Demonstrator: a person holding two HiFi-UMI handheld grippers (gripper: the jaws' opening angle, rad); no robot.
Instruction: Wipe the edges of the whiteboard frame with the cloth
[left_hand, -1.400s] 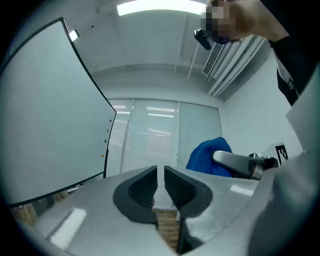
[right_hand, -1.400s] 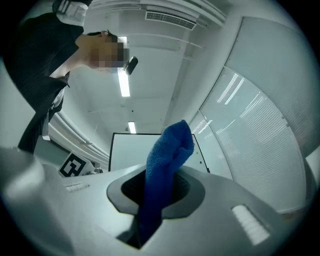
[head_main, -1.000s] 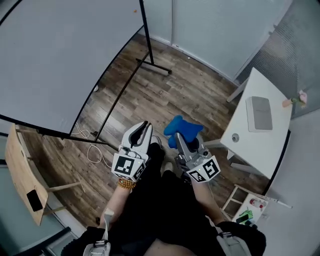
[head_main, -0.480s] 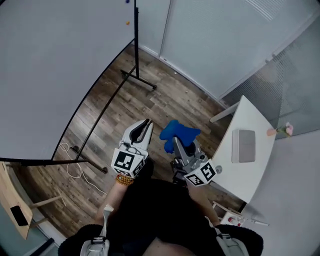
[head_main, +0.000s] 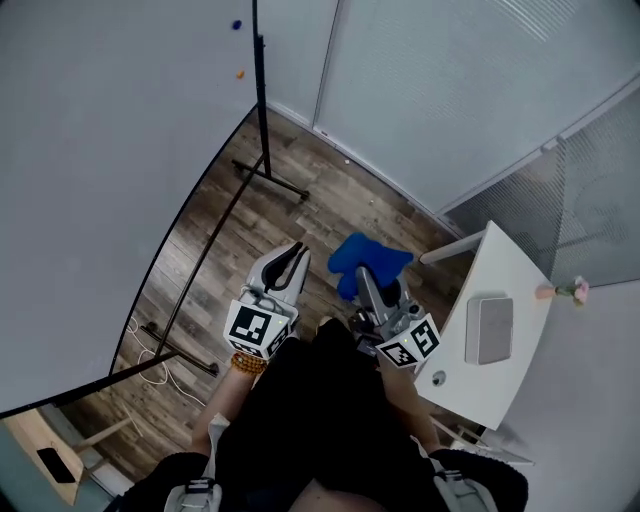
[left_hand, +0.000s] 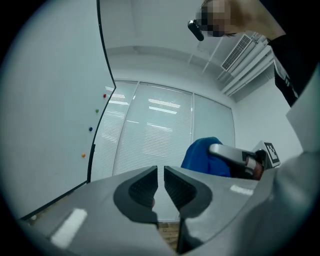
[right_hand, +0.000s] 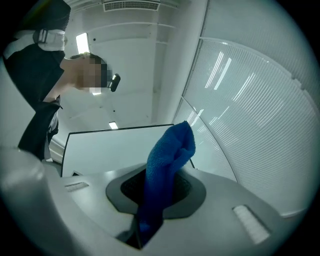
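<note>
Over on the far left stands the big white whiteboard (head_main: 90, 180) with its thin black frame (left_hand: 104, 50), and neither tool is touching it. Next comes the left gripper (head_main: 289, 257), jaws squeezed down to a thin slit with nothing in them, so it looks like it's just a spare hand. Just beside it, the right gripper (head_main: 366, 277) is clamped on a bunched blue terry cloth (head_main: 368, 256), pinched low so a loose wad pokes out past the tips. That's probably the bit meant to rub the frame. Both are held close to the body and well apart from the board's edge. Plenty of bare wood-plank floor (head_main: 300, 215) lies between for stepping in, though the board's black stand foot (head_main: 270, 182) sits there. Far right, a white table (head_main: 470, 385) crowds that side.
</note>
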